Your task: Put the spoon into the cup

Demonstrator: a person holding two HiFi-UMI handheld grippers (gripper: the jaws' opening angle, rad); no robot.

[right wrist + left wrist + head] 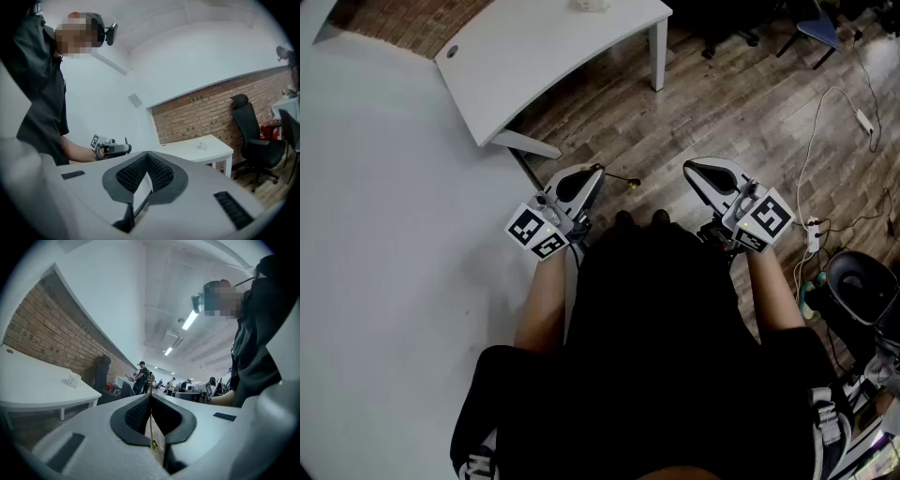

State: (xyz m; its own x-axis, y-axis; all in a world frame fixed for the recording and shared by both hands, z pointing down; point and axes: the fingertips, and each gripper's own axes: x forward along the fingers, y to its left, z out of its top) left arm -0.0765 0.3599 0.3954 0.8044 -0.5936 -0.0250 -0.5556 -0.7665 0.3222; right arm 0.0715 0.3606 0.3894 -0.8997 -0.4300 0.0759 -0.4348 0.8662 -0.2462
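Spoon in left gripper, cup far ahead.
Its jaws pinch the spoon's stem; right gripper closed, empty; cup on table well beyond both.

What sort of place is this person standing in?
Probably an open-plan office: a white desk, a black office chair by a brick wall, and people at workstations under ceiling strip lights.

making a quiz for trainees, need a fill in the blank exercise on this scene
1. The left gripper is shut on the ___.
2. The cup stands on the white ___.
3. The right gripper is shut and holds ___.
Missing words: spoon; table; nothing.
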